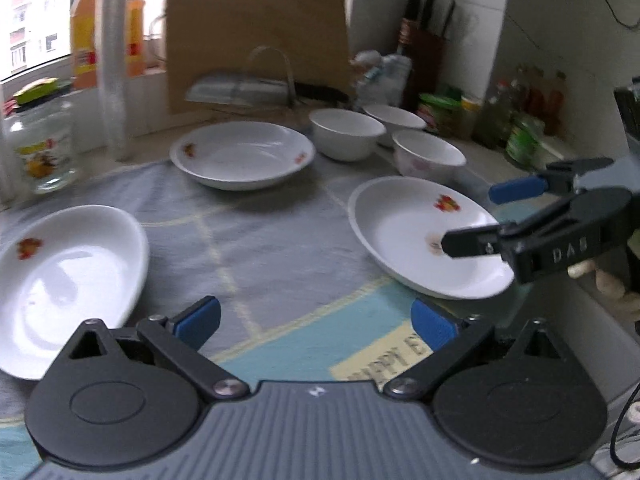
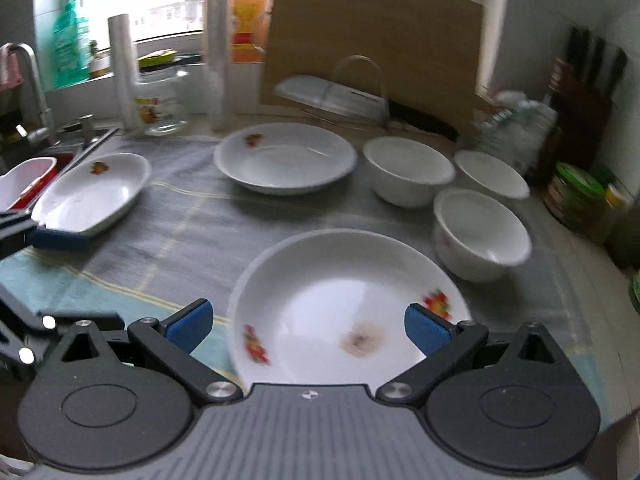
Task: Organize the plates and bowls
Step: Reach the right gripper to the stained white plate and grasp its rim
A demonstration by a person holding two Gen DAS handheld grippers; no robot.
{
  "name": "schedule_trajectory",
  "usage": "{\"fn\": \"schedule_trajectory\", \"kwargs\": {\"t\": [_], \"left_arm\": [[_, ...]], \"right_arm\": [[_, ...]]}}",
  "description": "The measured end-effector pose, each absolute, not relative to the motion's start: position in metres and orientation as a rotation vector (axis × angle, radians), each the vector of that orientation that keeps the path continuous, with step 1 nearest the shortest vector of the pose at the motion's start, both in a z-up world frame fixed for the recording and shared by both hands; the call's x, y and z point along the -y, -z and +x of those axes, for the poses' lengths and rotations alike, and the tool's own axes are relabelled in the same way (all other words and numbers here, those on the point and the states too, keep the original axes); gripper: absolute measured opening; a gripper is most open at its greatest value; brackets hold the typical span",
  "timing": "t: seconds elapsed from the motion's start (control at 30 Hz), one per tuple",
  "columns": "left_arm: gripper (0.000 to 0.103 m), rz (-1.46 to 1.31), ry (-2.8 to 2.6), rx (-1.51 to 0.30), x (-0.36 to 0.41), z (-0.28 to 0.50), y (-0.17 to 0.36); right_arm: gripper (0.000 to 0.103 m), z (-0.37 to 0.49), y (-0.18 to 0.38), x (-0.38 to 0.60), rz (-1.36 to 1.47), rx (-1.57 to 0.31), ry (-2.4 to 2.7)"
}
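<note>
- Kitchen bench under a window, covered by a grey-and-teal cloth; sink at its left end, tiled wall at the right.
- Wooden cutting board leans upright along the back edge, a wire rack in front of it.
- Round plate sits near the back edge, mid-bench, empty.
- Stained plate lies at the front edge, right of centre, with a brown smear inside and red flower prints on its rim.
- Oval plate lies at the left edge of the cloth, just beside the sink.
- Three white bowls cluster toward the back right corner, close together, upright; whether they touch, cannot tell.
- Glass jar and a tall stack of clear cups stand at the back left.
- Right gripper spread wide over the stained plate, pads clear of the rim, nothing pinched.
- Left gripper spread wide over bare cloth between the oval plate and the stained plate, nothing between its pads.
</note>
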State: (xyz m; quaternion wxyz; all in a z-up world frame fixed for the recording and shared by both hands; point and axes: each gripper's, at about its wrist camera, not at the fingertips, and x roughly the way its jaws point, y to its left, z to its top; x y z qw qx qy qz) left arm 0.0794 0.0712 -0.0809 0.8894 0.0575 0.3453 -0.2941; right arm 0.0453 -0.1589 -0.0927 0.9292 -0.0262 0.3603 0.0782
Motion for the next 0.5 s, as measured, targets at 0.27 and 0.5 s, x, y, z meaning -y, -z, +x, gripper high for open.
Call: {"fn": "schedule_trajectory", "kwargs": {"t": [0.27,0.5], "left_arm": [[0.101,0.215,0.653,-0.749,-0.028,0.072,0.099],[0.101,0.289,0.679,-0.752,0.002,0.071,0.112]], "right_arm": [[0.103,0.042,0.107,0.195,-0.015,-0.767,-0.127],[0.103,0.049,0.117,0.216,0.009,-0.796,-0.128]]}}
